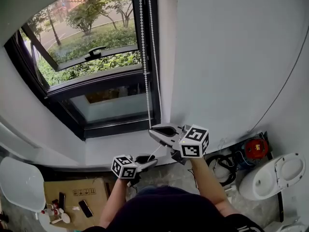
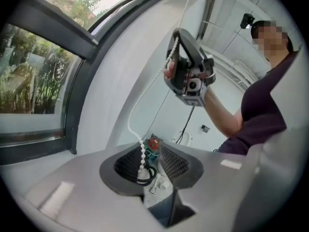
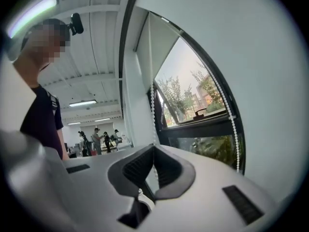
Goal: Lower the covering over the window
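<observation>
A white bead chain point(image 1: 143, 57) hangs in two strands down the right side of the black-framed window point(image 1: 96, 95). My right gripper point(image 1: 153, 129) is at the sill's height, shut on one strand; the chain point(image 3: 153, 110) runs down into its closed tips point(image 3: 154, 149). From there the chain slants down to my left gripper point(image 1: 152, 162), lower and nearer me. Its jaws point(image 2: 152, 149) stand apart, with the chain point(image 2: 142, 156) dangling loose between them. The right gripper point(image 2: 186, 71) shows above it. A pale panel point(image 3: 159, 37) covers the window's top.
Under the white sill point(image 1: 111, 149) the floor holds a cardboard box point(image 1: 72, 197) with small items, black cables point(image 1: 219, 166), a red device point(image 1: 256, 149) and white objects at both sides point(image 1: 275, 175). Several people point(image 3: 99, 139) stand far off in the room.
</observation>
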